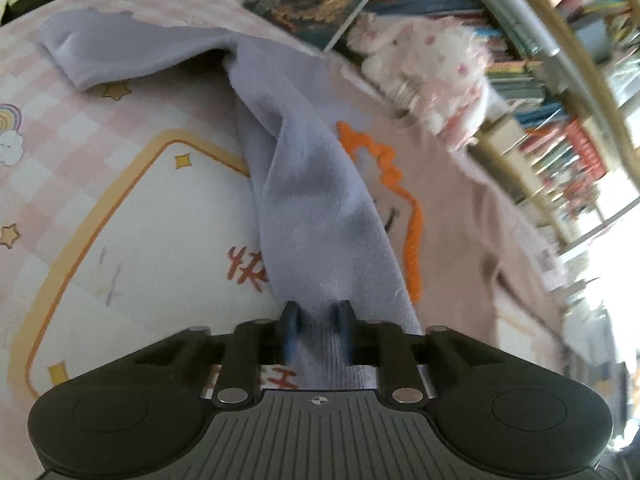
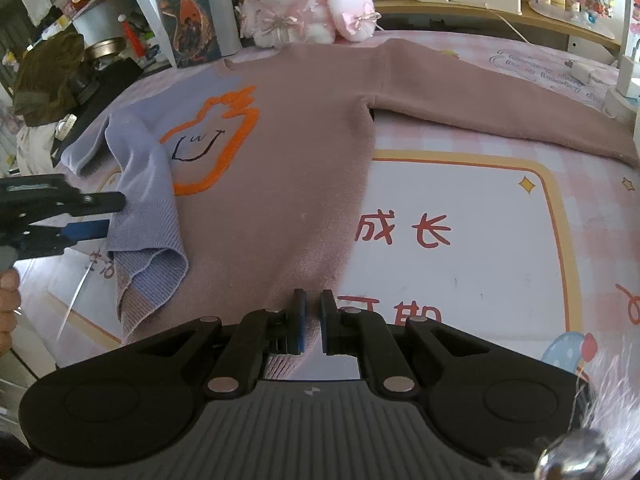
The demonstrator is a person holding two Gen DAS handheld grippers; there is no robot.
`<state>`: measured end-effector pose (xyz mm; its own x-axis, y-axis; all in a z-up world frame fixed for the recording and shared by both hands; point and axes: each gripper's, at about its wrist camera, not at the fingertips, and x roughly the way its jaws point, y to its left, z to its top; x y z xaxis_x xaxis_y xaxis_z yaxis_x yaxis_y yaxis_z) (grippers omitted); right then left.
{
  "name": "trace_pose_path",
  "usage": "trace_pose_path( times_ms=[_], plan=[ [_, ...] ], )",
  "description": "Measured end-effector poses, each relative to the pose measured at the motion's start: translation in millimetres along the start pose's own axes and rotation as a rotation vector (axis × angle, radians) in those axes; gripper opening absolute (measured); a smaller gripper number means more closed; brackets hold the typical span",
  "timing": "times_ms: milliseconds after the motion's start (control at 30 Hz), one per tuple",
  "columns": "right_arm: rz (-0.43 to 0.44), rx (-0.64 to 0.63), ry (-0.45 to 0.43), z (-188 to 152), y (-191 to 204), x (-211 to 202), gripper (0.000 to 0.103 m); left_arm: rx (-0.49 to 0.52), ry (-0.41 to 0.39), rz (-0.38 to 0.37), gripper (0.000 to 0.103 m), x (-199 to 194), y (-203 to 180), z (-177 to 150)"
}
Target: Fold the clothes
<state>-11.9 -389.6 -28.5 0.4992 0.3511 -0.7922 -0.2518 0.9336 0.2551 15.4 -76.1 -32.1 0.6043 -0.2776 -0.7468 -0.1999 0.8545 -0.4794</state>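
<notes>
Across a pink printed bed cover (image 2: pixel 460 208): pink sweater (image 2: pixel 304 152), flat. Left tool (image 1: pixel 318 320) pinching its lavender sleeve (image 1: pixel 316 216), mid-fold over the chest; right tool (image 2: pixel 313 320) pressed together at the hem. Next: lay the sleeve flat.

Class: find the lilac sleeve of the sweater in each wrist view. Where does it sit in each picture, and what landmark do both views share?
Left wrist view: lilac sleeve runs up the centre, from the left tool.
Right wrist view: sleeve at left, folded onto the sweater.
Shared landmark: the orange outline on the sweater's chest.
</notes>
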Motion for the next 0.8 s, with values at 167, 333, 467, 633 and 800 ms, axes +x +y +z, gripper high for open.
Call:
trace_pose_path(
  times_ms=[167, 333, 467, 633, 800],
  plan=[
    [0.004, 0.009, 0.004, -0.9, -3.6, -1.7, 0.007, 0.038, -0.076, 0.051, 0.005, -50.8, 8.0, -0.3],
    [0.008, 0.016, 0.006, -0.8, -4.9, -1.0, 0.007, 0.070, -0.137, 0.227, 0.005, -103.8, 42.5, -3.2],
    [0.023, 0.033, 0.026, 1.5, -7.6, -1.2, 0.007, 0.093, -0.098, 0.345, 0.006, -103.4, 62.5, -11.0],
    [0.037, 0.068, 0.044, 2.5, -14.1, -2.7, 0.009, 0.035, -0.122, 0.314, 0.017, -100.9, 76.0, -14.9],
    [0.016, 0.016, 0.047, 3.6, -4.8, -0.1, 0.013, 0.051, -0.079, 0.332, 0.026, -71.0, 80.0, -6.9]
  ],
)
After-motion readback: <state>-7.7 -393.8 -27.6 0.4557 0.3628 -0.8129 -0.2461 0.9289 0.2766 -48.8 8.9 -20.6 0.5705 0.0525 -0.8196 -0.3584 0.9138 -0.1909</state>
